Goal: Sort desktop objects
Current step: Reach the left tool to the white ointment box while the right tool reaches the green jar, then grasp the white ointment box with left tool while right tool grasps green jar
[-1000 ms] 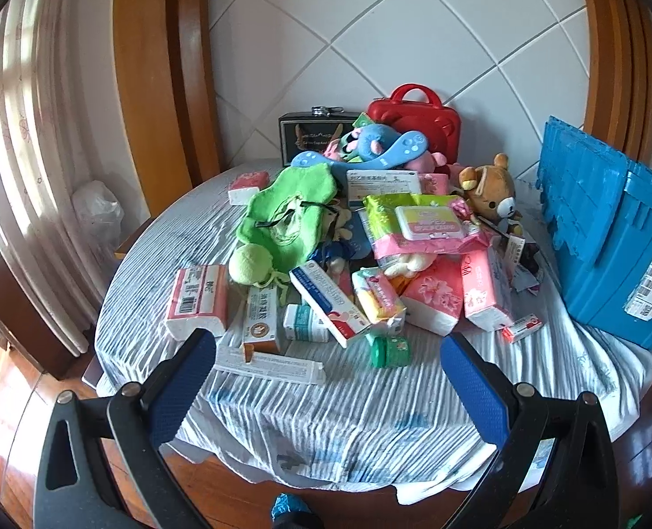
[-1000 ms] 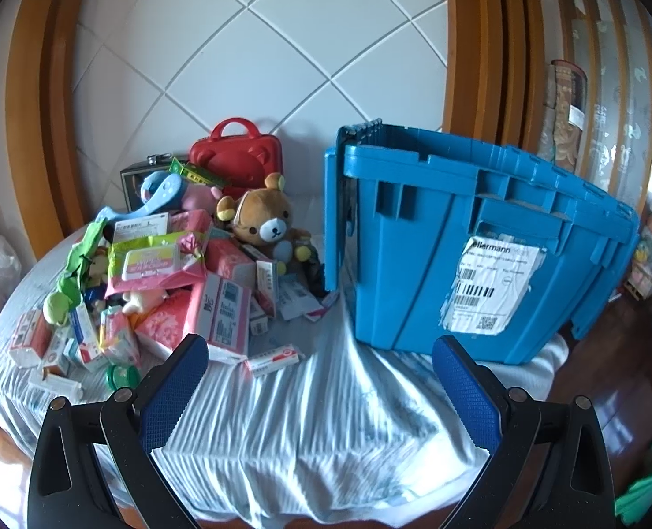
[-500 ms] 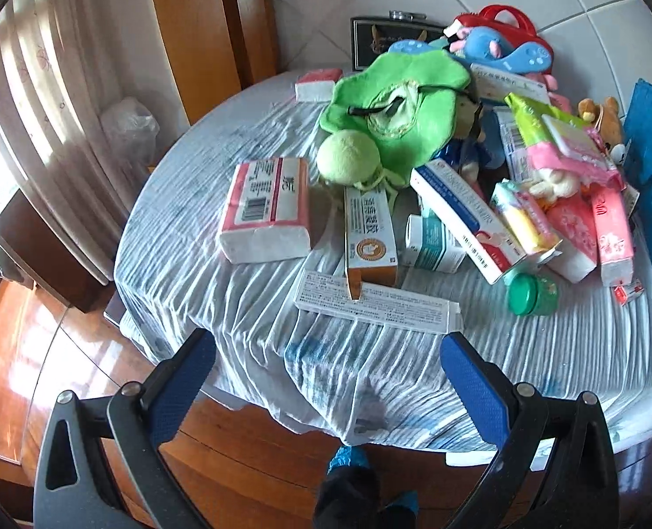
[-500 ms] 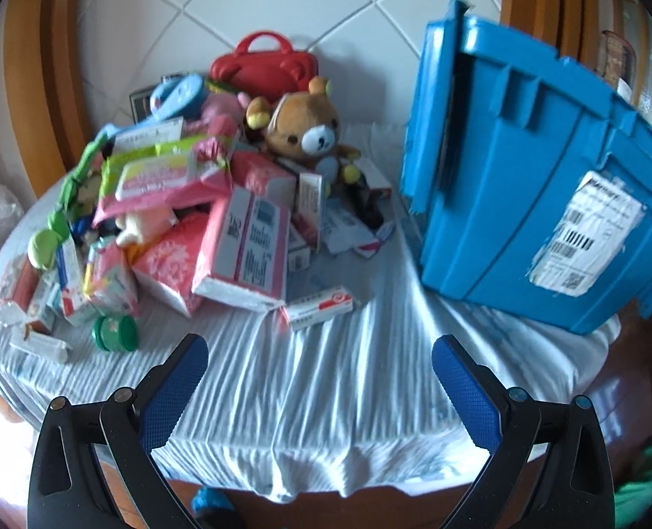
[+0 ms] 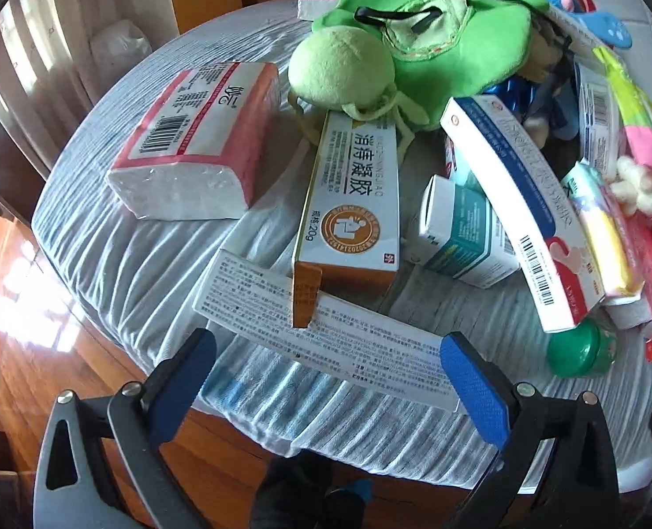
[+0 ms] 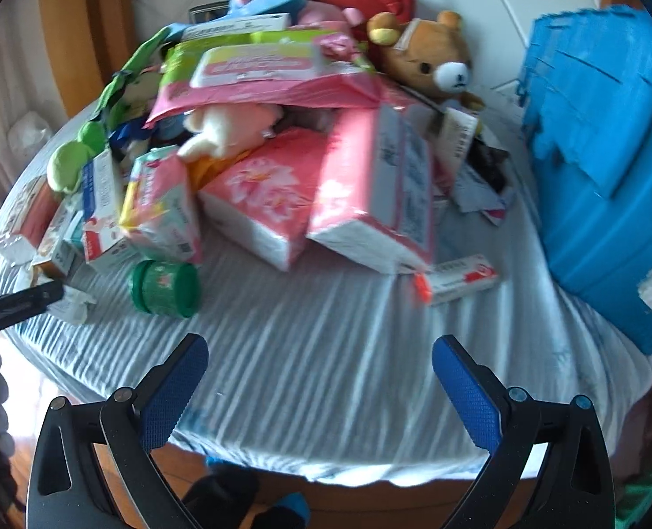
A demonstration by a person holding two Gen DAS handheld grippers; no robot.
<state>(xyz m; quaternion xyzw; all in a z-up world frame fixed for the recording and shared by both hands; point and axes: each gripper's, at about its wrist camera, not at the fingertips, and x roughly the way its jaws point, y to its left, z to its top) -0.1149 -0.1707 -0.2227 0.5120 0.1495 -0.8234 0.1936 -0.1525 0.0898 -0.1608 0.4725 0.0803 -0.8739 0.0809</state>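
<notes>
- Left gripper (image 5: 328, 372): fingers spread, empty, straddling the long white box (image 5: 326, 337) at the near edge of the table (image 5: 105, 238).
- Risk: the orange-ended box (image 5: 348, 207) overlaps the white box; pulling could drag it off.
- Right gripper (image 6: 319, 381): spread, empty, over bare cloth; the green jar (image 6: 165, 284) just beyond could roll.
- Blue crate (image 6: 608, 185) right of the pile.

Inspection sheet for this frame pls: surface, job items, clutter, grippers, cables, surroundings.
Surface: round table under a wrinkled striped cloth.
Job's things: long white box nearest the left gripper; orange-ended box overlaps it; tissue pack; green jar.
Clutter: green plush, bear plush, wipes pack heaped together.
Grippers: left and right gripper open, empty.
Cables: nothing seen.
Surroundings: blue crate, curtain, wooden floor.
</notes>
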